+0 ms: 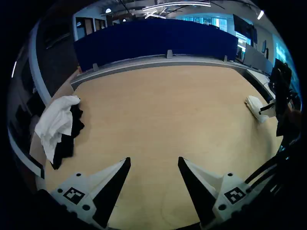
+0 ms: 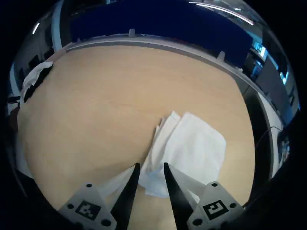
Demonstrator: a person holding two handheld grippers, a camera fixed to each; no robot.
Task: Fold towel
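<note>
A folded white towel (image 2: 188, 147) lies on the wooden table (image 2: 103, 99), tapering toward my right gripper (image 2: 151, 165). Its near end is bunched between that gripper's two fingers, which stand a narrow gap apart and shut on the cloth. In the left gripper view the same towel (image 1: 254, 106) sits at the table's far right, with the right gripper (image 1: 268, 109) at its end. My left gripper (image 1: 154, 160) hangs open over bare table (image 1: 161, 111) near the front edge, with nothing between its fingers.
A crumpled white cloth on a black cloth (image 1: 59, 124) lies at the table's left edge, also seen as a cloth pile (image 2: 34, 78). A blue partition (image 1: 153, 38) runs behind the table. Dark office equipment (image 1: 282, 84) stands at the right.
</note>
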